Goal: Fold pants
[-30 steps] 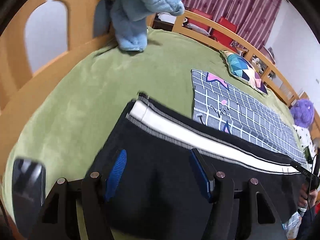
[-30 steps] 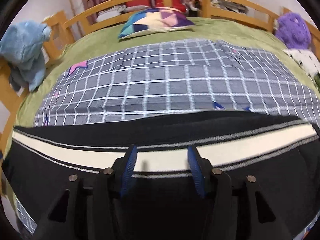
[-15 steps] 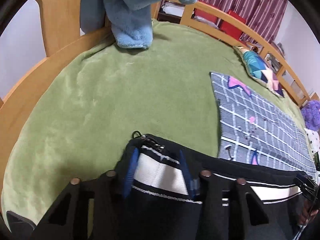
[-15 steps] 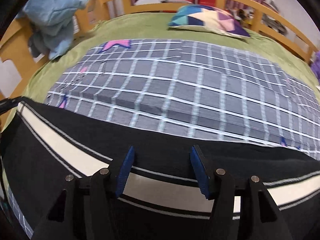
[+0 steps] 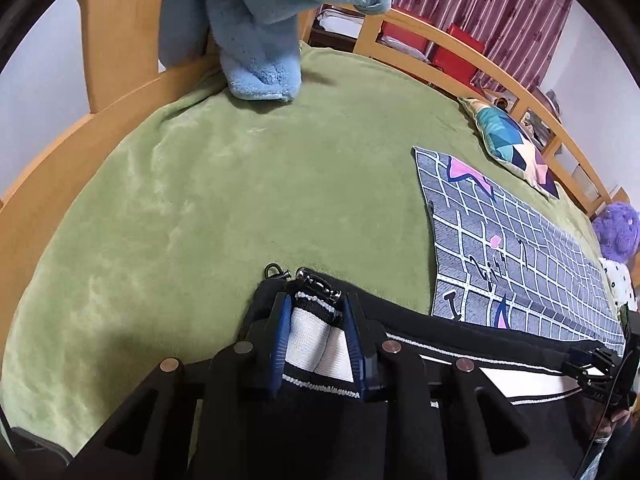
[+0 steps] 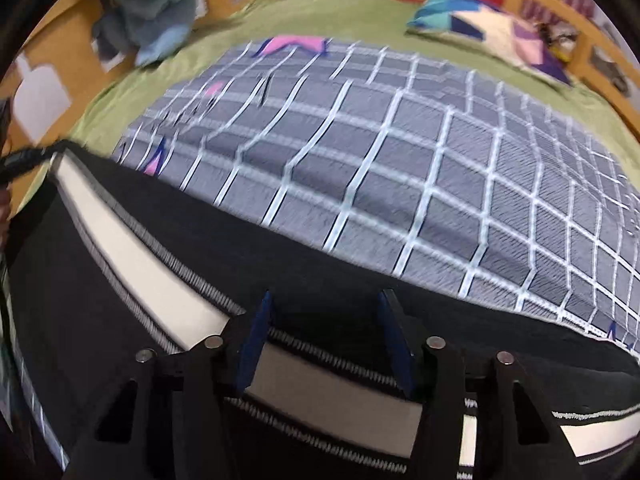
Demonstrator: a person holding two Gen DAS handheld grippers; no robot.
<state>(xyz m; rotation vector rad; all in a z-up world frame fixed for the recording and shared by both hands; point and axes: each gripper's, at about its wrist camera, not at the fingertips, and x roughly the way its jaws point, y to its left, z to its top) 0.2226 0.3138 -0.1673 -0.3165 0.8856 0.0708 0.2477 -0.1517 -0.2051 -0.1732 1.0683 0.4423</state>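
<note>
The pants are black with a white side stripe [image 5: 460, 340] and lie across the near edge of the bed. My left gripper [image 5: 314, 310] is shut on the pants' end, with the white stripe [image 5: 306, 344] bunched between its blue pads. My right gripper [image 6: 324, 312] is over the pants [image 6: 132, 248], its jaws wide apart around the stripe. In the left wrist view the right gripper [image 5: 600, 364] shows at the far right, on the same stretched edge.
A green blanket [image 5: 200, 200] covers the bed. A grey checked cloth [image 6: 380, 152] lies behind the pants. A blue plush [image 5: 260, 20] leans on the wooden headboard [image 5: 120, 40]. A colourful pillow [image 5: 512, 148] and a purple plush [image 5: 616, 232] are at the far side.
My left gripper has slid along the pants to their end and closed on the stripe. My right gripper has moved right along the pants, and stays open.
</note>
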